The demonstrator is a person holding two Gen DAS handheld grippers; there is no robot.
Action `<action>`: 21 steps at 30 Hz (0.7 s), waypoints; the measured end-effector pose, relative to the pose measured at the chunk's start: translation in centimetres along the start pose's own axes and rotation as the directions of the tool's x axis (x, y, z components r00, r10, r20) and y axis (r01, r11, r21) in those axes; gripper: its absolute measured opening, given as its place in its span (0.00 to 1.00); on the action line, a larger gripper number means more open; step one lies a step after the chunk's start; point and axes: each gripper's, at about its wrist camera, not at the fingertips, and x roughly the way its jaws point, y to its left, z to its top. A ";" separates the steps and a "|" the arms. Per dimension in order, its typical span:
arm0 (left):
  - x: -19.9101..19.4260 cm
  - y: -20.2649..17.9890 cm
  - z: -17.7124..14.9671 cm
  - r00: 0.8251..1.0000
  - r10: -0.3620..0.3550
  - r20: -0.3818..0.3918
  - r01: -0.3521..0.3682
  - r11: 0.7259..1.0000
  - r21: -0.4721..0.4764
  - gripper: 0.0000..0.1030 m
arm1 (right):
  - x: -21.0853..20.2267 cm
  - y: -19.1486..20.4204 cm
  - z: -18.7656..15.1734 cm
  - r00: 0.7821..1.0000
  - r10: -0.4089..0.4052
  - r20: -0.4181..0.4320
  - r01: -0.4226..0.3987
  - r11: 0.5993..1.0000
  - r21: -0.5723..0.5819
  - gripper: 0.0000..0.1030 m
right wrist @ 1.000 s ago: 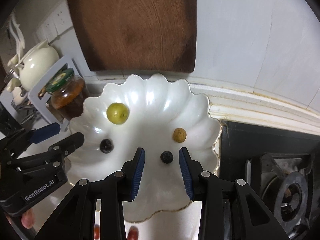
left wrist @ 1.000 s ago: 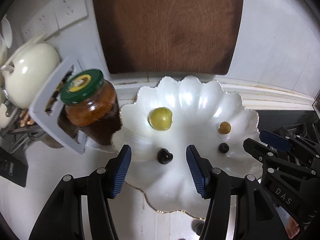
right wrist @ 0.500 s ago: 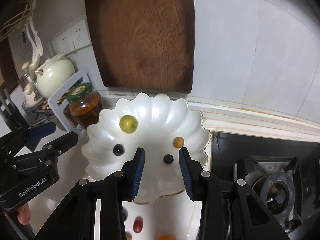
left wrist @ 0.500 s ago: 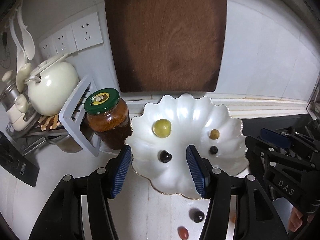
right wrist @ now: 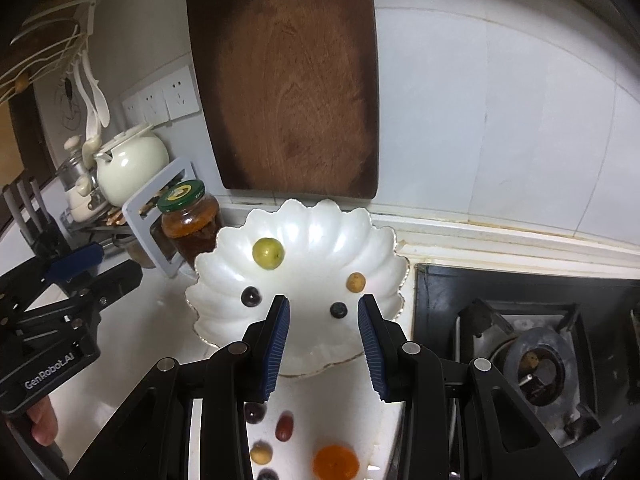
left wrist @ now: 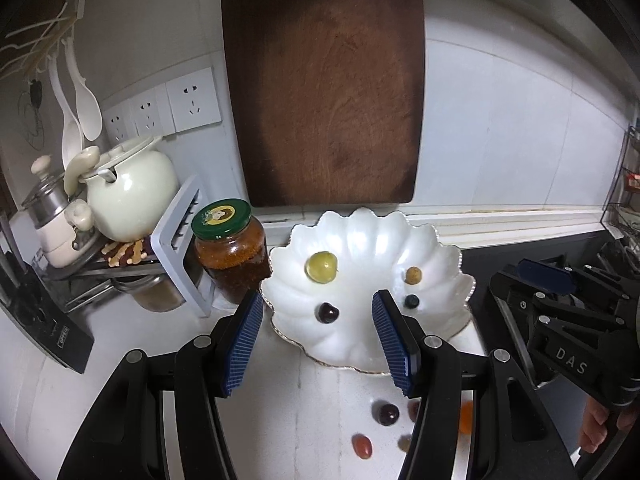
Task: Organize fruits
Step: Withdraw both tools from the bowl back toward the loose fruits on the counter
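A white scalloped plate (left wrist: 436, 252) (right wrist: 312, 216) holds a green fruit (left wrist: 321, 267) (right wrist: 268, 253), a dark cherry (left wrist: 327, 313) (right wrist: 251, 296), a small tan fruit (left wrist: 412, 275) (right wrist: 355, 282) and a blueberry (left wrist: 411, 301) (right wrist: 338, 310). On the counter in front of it lie a dark grape (left wrist: 388, 413) (right wrist: 255, 412), a red grape (left wrist: 362, 446) (right wrist: 284, 426), a tan fruit (right wrist: 261, 453) and an orange fruit (right wrist: 335, 462). My left gripper (left wrist: 318, 338) and right gripper (right wrist: 322, 342) are both open and empty, raised above the plate's near edge.
A green-lidded jar (left wrist: 230, 248) stands left of the plate, beside a white rack (left wrist: 176, 240) and a cream teapot (left wrist: 128, 192). A brown cutting board (left wrist: 324, 92) leans on the back wall. A gas stove (right wrist: 536, 360) is at the right.
Both grippers have pulled back and up from the plate, so it looks smaller and the loose fruits on the counter have come into view. Both stay open.
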 end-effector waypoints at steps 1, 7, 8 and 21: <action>-0.3 -0.1 -0.1 1.000 0.000 0.002 0.000 1.000 -0.001 0.55 | -0.5 0.0 -0.1 1.000 -0.005 0.009 0.005 1.000 -0.004 0.36; -2.0 -0.6 -0.8 1.000 -0.014 0.023 0.014 1.000 0.002 0.55 | -2.5 0.1 -0.8 0.999 -0.010 0.045 0.011 1.000 -0.015 0.36; -2.3 -0.7 -0.9 1.000 -0.017 0.026 0.017 1.000 0.004 0.55 | -2.9 0.2 -0.9 0.999 -0.011 0.052 0.012 1.000 -0.016 0.36; -5.1 -0.8 -3.0 0.999 -0.025 0.040 0.025 1.000 -0.002 0.55 | -6.6 0.7 -2.2 0.991 -0.025 0.129 0.030 0.999 -0.041 0.46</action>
